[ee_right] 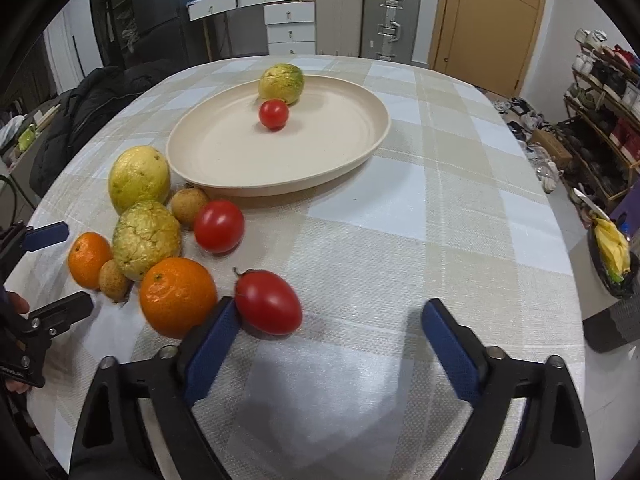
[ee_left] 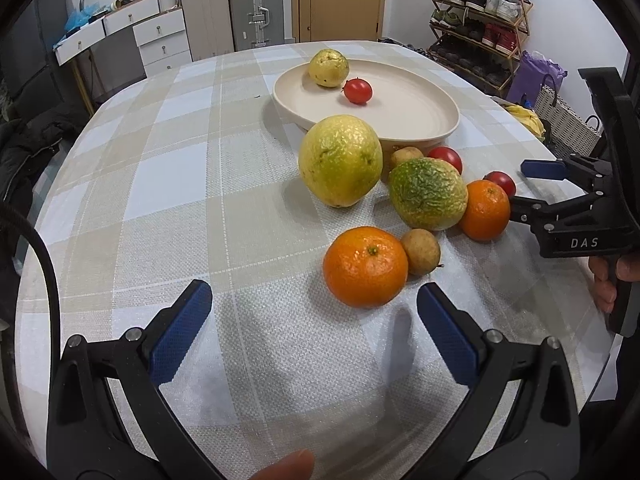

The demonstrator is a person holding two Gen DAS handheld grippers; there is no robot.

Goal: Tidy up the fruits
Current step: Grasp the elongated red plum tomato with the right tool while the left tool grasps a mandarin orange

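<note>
A cream plate (ee_right: pixel 280 190) holds a guava (ee_right: pixel 281 83) and a small tomato (ee_right: pixel 273 114). Loose fruit lies on the cloth in front of it: a yellow guava (ee_left: pixel 340 160), a wrinkled green guava (ee_left: pixel 428 194), two oranges (ee_left: pixel 365 266) (ee_left: pixel 485 210), small brown fruits (ee_left: pixel 420 251) and a tomato (ee_right: pixel 219 226). My right gripper (ee_right: pixel 330 308) stands open around an oval tomato (ee_right: pixel 268 302), which touches only the left pad. My left gripper (ee_left: pixel 316 294) is open just in front of the near orange, with nothing between its fingers.
The round table with its checked cloth (ee_right: pixel 440 200) drops off at the right. A shoe rack (ee_right: pixel 600 120) and a dark bag with something yellow in it (ee_right: pixel 612 252) stand beyond that edge. Suitcases (ee_right: pixel 390 16) and drawers stand behind.
</note>
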